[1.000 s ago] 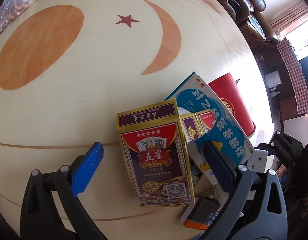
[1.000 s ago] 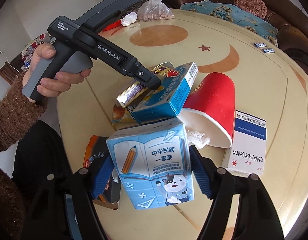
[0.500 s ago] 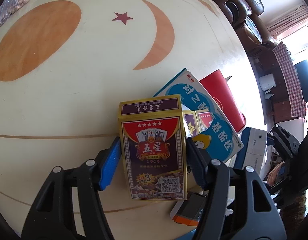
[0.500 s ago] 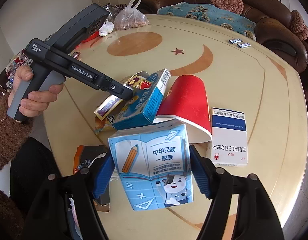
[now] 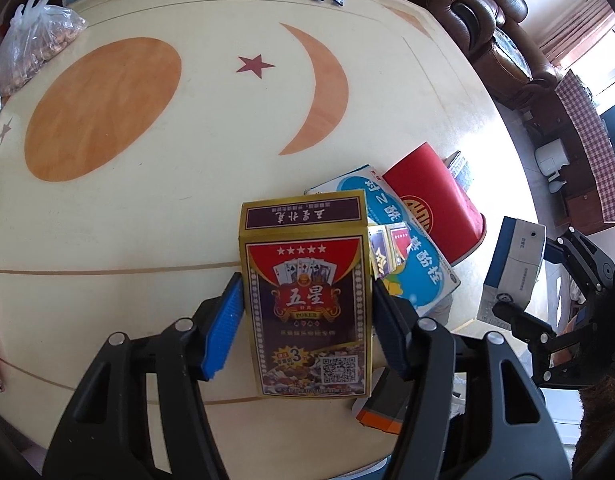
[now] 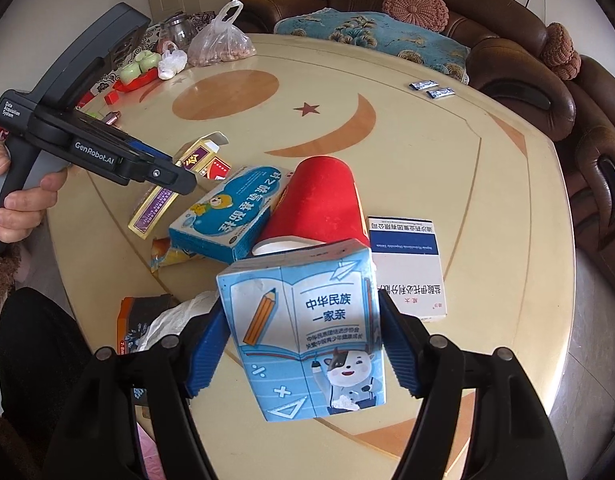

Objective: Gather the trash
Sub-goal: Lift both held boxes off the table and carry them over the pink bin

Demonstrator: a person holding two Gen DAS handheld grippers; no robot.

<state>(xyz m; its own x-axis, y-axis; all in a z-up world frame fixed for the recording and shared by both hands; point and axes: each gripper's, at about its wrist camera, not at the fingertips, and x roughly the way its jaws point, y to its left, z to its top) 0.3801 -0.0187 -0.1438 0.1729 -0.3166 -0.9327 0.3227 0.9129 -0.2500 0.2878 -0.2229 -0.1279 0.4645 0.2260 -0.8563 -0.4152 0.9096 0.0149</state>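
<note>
Your left gripper (image 5: 307, 320) has just been closing and is now clamping the gold "POKER" card box (image 5: 307, 300), lifting it off the table (image 5: 187, 200). Your right gripper (image 6: 303, 344) is still gripping the blue milk carton (image 6: 307, 332); "GenRobot.AI" is showing on the left tool.
</note>
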